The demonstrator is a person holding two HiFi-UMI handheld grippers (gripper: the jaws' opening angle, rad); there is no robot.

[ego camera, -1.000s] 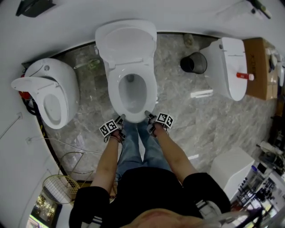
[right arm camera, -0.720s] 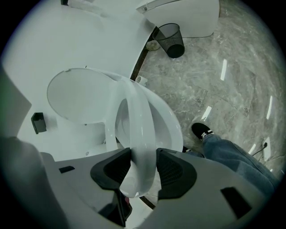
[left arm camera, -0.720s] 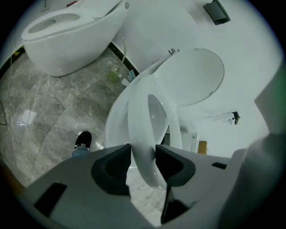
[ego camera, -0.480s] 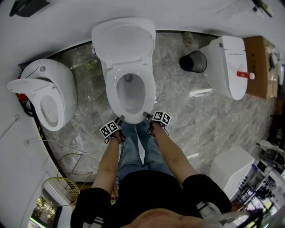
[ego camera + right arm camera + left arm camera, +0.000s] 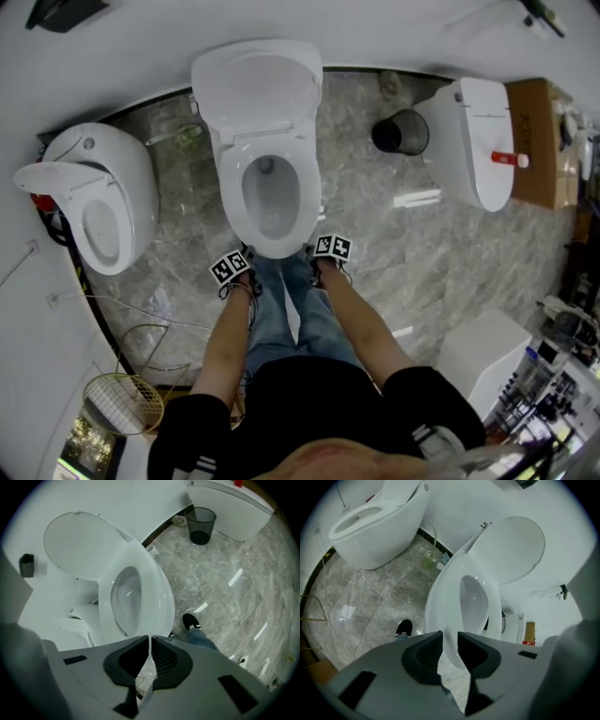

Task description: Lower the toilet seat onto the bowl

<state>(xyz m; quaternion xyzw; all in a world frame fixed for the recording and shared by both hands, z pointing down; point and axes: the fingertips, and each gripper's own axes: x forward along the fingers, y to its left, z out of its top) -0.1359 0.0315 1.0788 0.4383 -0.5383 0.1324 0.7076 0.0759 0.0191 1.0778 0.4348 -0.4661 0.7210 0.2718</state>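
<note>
As you aim both grippers steeply down, the left gripper point(image 5: 450, 634) grasps the front rim of the toilet seat point(image 5: 229, 202), which lies on the bowl point(image 5: 270, 202). The right gripper point(image 5: 149, 638) is clenched beside that rim. Both sets of jaws have just been closing. Only the gripper views show the jaws.

The right gripper point(image 5: 150, 641) is pointing down at the front rim of the white toilet seat point(image 5: 157, 592). Its fingers point(image 5: 165, 657) have just been closing and are standing almost together, with a thin white sliver showing between them. The lid point(image 5: 77, 543) is standing open behind. A black shoe point(image 5: 191, 620) is resting on the marble floor point(image 5: 234, 569).
</note>
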